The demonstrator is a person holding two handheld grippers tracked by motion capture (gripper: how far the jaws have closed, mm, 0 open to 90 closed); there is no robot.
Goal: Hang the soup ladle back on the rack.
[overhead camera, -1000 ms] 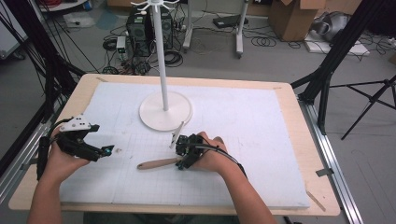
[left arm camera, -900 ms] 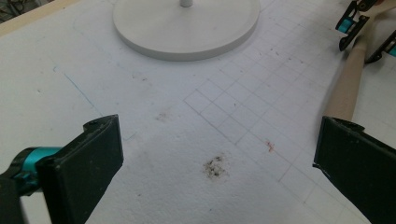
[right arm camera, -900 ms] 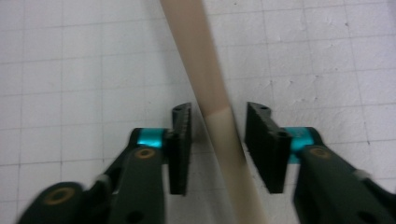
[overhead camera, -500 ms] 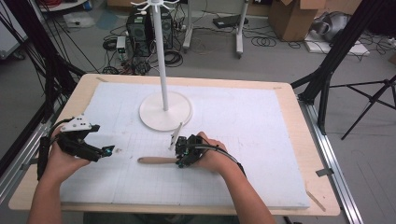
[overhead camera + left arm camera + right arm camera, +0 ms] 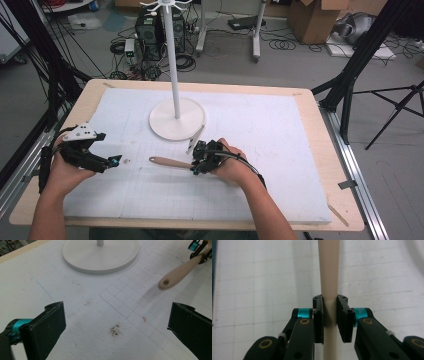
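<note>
Right gripper (image 5: 330,320): jaws just closed, now pinching pale wooden handle (image 5: 329,272) of a utensil, pads pressed on both sides. Seen from high view, handle (image 5: 169,162) lies level on white foam board (image 5: 280,145), mid-board toward near edge, free end pointing at left hand; w/ a hole in that end, per left gripper view (image 5: 178,272). Left gripper (image 5: 116,326): jaws spread wide, nothing between, over stained patch nr left edge; well apart from handle. White round-based stand (image 5: 177,117) behind, toward far edge. Thin whitish stick (image 5: 196,140) leaning off stand base, just beside right gripper (image 5: 196,162).
</note>
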